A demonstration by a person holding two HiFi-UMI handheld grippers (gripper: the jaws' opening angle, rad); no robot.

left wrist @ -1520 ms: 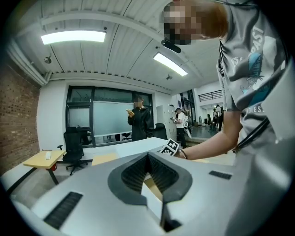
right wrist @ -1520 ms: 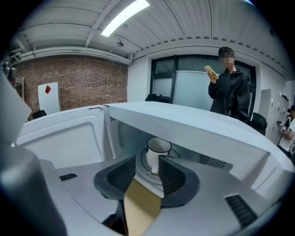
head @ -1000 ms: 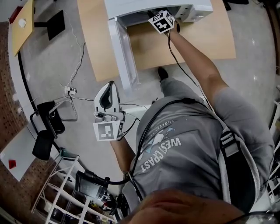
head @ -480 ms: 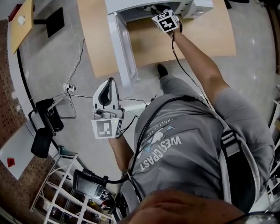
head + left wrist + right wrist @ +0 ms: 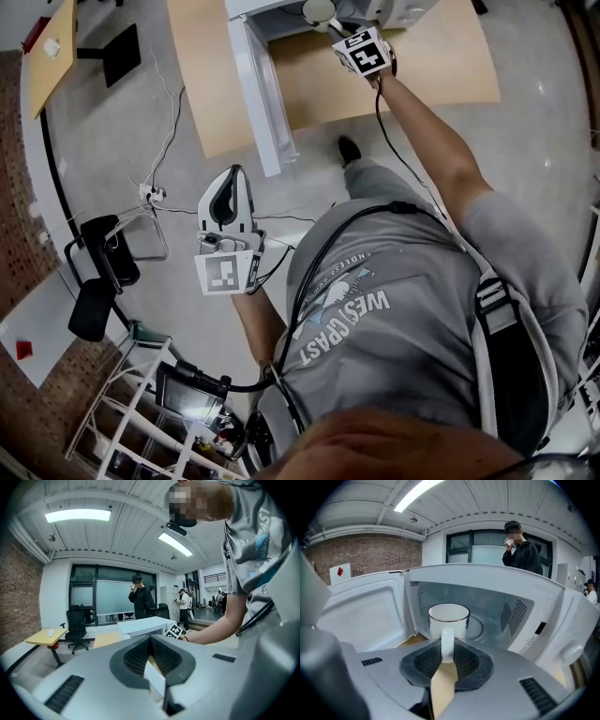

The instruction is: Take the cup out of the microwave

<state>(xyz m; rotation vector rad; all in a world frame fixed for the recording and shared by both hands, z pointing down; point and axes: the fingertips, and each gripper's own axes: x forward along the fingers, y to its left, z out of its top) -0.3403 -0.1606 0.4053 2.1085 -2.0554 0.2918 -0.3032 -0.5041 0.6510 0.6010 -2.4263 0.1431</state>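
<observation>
A white cup with a dark rim hangs at the mouth of the open white microwave. My right gripper has just been closing, and its jaws now pinch the cup's handle. From the head view the cup shows just beyond that gripper, by the microwave. The microwave door stands swung open to the left. My left gripper is held low over the floor, far from the microwave, shut and empty. In its own view the left gripper faces the table.
The microwave sits on a tan wooden table. Cables, a black chair and a wire shelf rack are on the floor at the left. A yellow table is at the far left. People stand in the background.
The right gripper has drawn back out of the microwave toward me, and the cup now shows at the microwave's mouth. The left gripper drifted slightly.
</observation>
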